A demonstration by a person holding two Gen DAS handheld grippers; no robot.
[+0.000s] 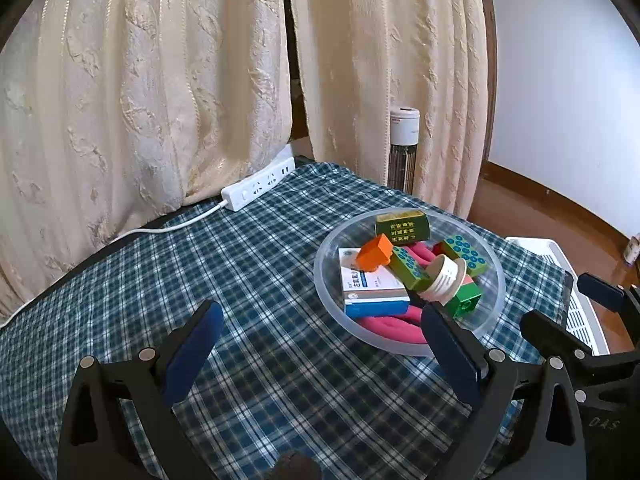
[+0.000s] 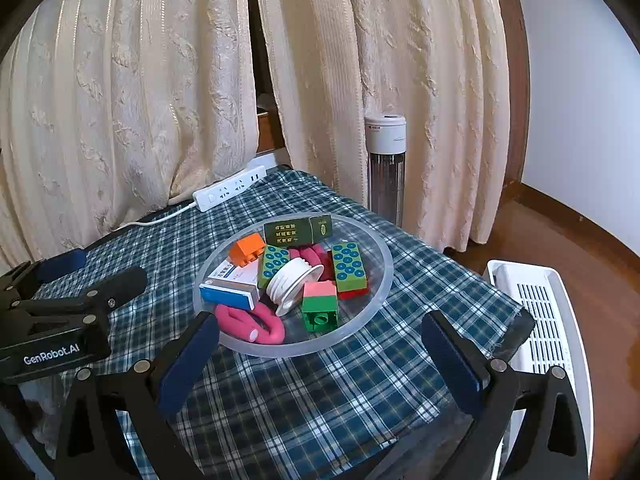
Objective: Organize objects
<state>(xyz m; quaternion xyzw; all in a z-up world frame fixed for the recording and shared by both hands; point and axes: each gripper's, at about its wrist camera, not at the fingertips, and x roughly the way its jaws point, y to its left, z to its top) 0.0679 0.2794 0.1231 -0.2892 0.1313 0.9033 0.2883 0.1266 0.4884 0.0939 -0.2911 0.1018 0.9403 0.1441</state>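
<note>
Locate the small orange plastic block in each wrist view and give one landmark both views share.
Left wrist view: small orange plastic block right of centre, in the clear plastic bowl, atop the white-and-blue carton.
Right wrist view: block left of centre, at the bowl's far-left side.
Shared landmark: white power strip by the curtains.

Blue-white plaid tablecloth (image 2: 320,400); orange block (image 2: 248,249); pink tube (image 2: 256,326).

A power strip (image 2: 229,191) lies at the tabletop's (image 2: 280,392) far edge against curtains (image 2: 120,100); beyond it a tower appliance (image 2: 386,168), perhaps a heater.
</note>
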